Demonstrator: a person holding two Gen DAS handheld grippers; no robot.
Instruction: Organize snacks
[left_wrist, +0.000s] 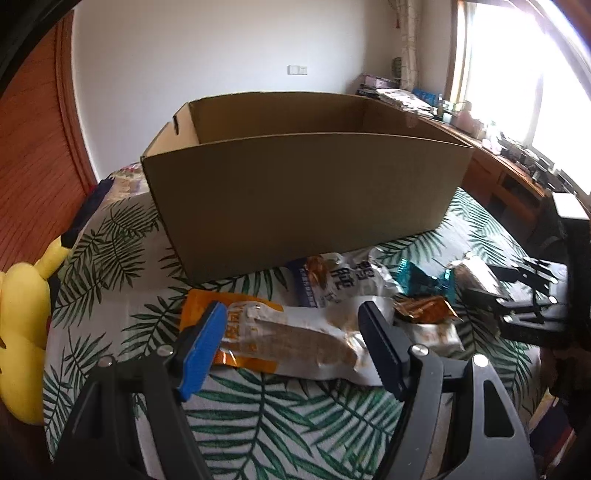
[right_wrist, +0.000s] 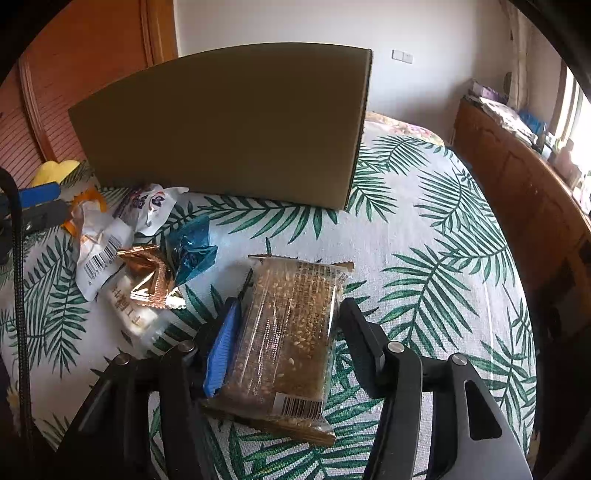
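I take the box (left_wrist: 295, 192) as my landmark: open-topped cardboard, standing on the leaf-print bed (right_wrist: 424, 229), nothing visible inside from here. The snacks lie on the bed just in front of its near wall.

My right gripper (right_wrist: 286, 325) has its fingers around the sesame bar (right_wrist: 291, 332); the blue finger touches the pack's left edge, while the black one sits at or just off the right edge, so I judge a loose clasp, not a firm pinch. The bar looks light and stiff but brittle under a slick film wrapper, so I would squeeze gently across the middle of its long sides.

My left gripper (left_wrist: 291, 332) has its fingers spread wide on either side of the cake pack (left_wrist: 295, 339), not touching it as far as I can tell. That pack looks soft, light and crinkly; I would grip the body, not the flimsy sealed ends.

Between the two lie a white bag (left_wrist: 340, 277), a teal wrapper (right_wrist: 192, 247) and a gold wrapper (right_wrist: 147, 273), bunched together in front of the box.

The box rim stands high, so each pack must be lifted well clear of it. Right of the box the bed is open; to its left sits a yellow plush (left_wrist: 22, 332).
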